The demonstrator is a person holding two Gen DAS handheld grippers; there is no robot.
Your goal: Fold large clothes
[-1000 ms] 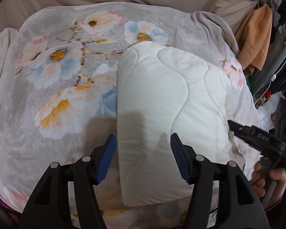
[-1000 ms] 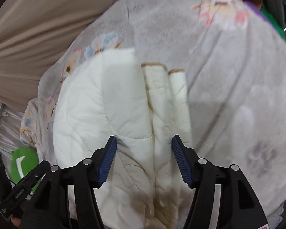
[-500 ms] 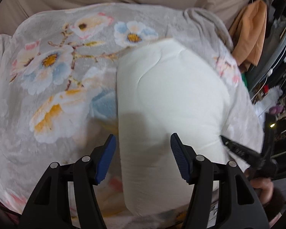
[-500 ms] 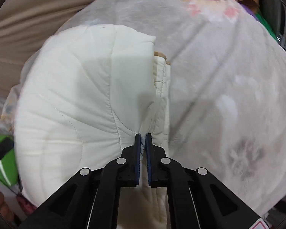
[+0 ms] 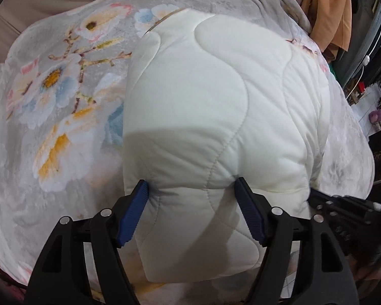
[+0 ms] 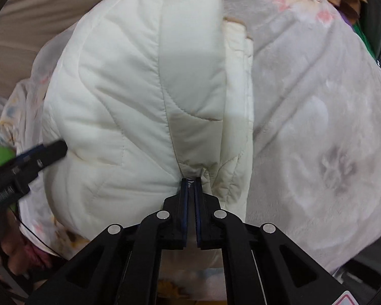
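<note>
We've got the right gripper [image 6: 191, 179] pinched on the quilted jacket [image 5: 216, 117], left gripper [image 5: 191, 190] spread wide around its fold, so we lift evenly.

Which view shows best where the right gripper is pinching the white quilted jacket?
The right wrist view: the right gripper is shut on a bunched fold of the white quilted jacket, seen head-on. The left wrist view shows only that gripper's black body at the jacket's right edge, the pinch hidden, and the left gripper open.
</note>
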